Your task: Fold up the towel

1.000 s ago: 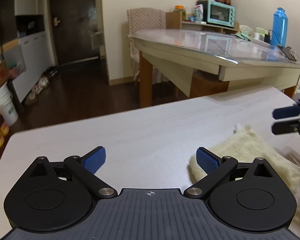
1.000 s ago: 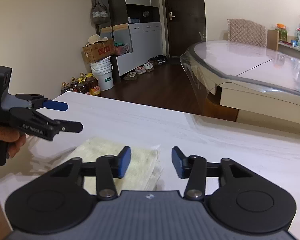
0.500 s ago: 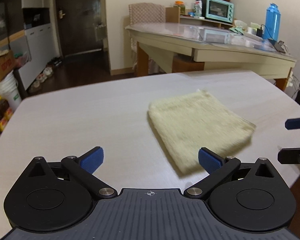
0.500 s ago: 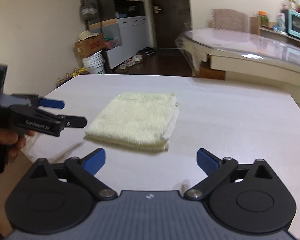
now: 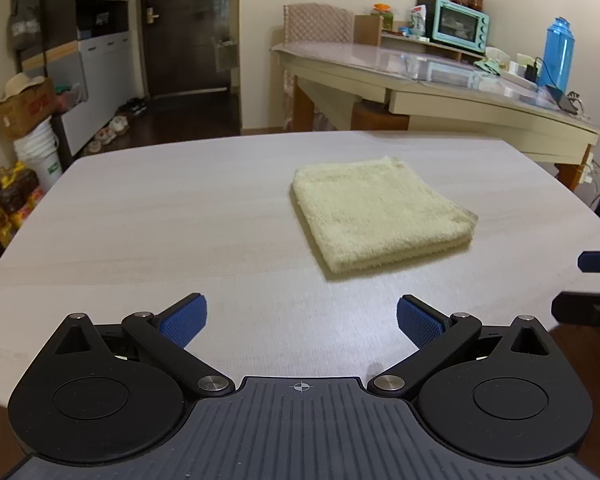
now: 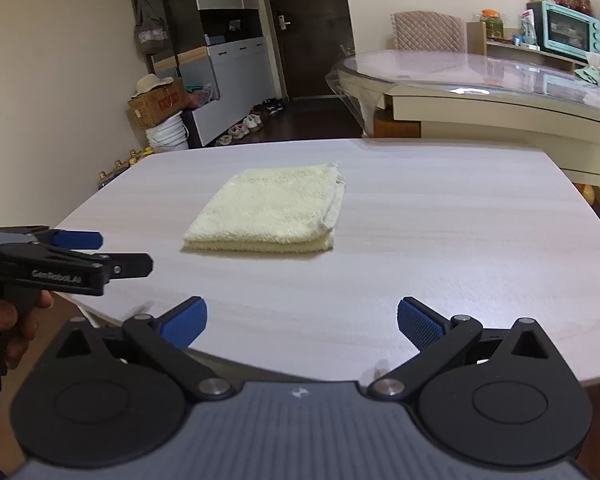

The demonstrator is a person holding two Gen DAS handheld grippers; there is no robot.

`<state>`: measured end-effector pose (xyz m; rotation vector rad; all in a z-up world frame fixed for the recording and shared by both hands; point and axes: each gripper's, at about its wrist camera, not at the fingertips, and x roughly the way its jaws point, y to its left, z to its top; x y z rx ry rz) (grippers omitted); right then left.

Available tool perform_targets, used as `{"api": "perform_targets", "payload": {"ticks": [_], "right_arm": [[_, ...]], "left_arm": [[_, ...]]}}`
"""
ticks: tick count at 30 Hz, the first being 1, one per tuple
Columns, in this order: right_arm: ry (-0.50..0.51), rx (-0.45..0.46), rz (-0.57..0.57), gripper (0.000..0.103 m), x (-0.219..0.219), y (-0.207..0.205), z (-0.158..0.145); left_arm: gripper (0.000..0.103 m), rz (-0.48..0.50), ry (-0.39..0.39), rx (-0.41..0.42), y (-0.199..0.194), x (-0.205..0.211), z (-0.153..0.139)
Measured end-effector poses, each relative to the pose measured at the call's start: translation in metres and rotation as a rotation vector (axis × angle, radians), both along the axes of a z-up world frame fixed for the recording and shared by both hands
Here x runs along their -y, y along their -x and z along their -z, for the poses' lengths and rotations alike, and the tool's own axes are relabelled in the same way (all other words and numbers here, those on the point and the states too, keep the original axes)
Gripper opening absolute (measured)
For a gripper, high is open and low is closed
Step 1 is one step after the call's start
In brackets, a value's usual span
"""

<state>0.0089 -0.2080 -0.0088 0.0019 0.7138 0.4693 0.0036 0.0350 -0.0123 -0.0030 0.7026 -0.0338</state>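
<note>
Both grippers hung over the near edge of the table (image 5: 148, 216), each with its blue pads spread wide and nothing between them. Left gripper (image 5: 302, 320) sat low in its own view, its fingers well apart above bare tabletop; from the right wrist view it showed side-on at the left edge (image 6: 112, 252), gripped by a hand (image 6: 8, 320) below it. Right gripper (image 6: 302, 320) had just been opening its jaws, which stood at full spread with only tabletop showing in the gap; its fingertips poked into the left wrist view at the far right edge (image 5: 592, 284).

The towel (image 5: 376, 220) lay folded into a thick, roughly square pad near the middle of the table, flat, with stacked layers visible along its near edge. It was pale yellow and fluffy. In the right wrist view the towel (image 6: 272, 212) lay ahead and left of centre, well apart from both grippers, touched by neither.

Behind the table stood a second, glass-topped table (image 5: 440, 72) carrying a teal oven (image 5: 456, 26) and a blue bottle (image 5: 556, 54). A dark door (image 5: 188, 28), a box (image 6: 156, 104) on white buckets and shoes (image 6: 248, 124) on the floor filled the far side of the room.
</note>
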Motion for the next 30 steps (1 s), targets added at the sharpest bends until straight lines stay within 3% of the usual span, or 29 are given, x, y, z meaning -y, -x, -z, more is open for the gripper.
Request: {"api": "perform_targets", "payload": {"ticks": [22, 30], "right_arm": [[0.037, 0.003, 0.028, 0.103, 0.005, 0.001, -0.005], [0.08, 0.037, 0.021, 0.103, 0.001, 0.006, -0.01]], "left_arm": [[0.103, -0.041, 0.066, 0.0, 0.019, 0.012, -0.012], [0.103, -0.052, 0.023, -0.014, 0.018, 0.019, -0.011]]}}
